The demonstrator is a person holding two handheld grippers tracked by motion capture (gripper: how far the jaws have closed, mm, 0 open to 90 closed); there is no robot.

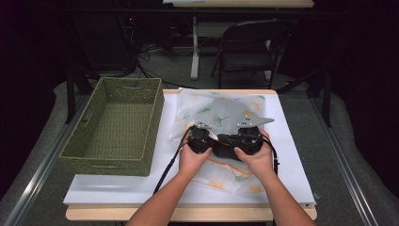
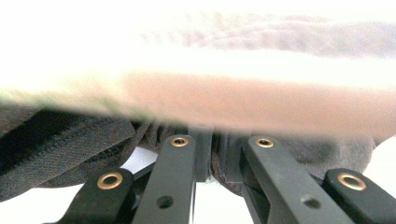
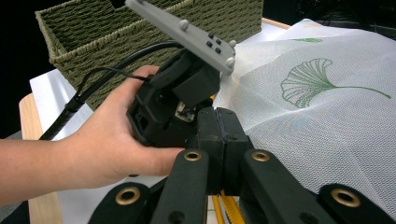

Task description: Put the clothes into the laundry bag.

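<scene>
The right gripper (image 3: 219,140) has its two black jaws pressed flat together with nothing visible between them, their tips nearly against the body of the left gripper (image 1: 200,140). In the left gripper view, that gripper's (image 2: 208,161) jaws stand narrow around a fold of dark grey fabric (image 2: 70,149); the picture is blurred and washed out, so it seems pinched rather than merely touched. From above, both grippers sit side by side, almost touching, over the middle of a white cloth with leaf prints (image 1: 221,110) spread on the table (image 1: 287,141). The left hand (image 1: 190,157) and right hand (image 1: 256,157) cup them from below, forearms converging from the near edge. A green woven basket (image 1: 115,125) stands just beside the cloth at the left.
</scene>
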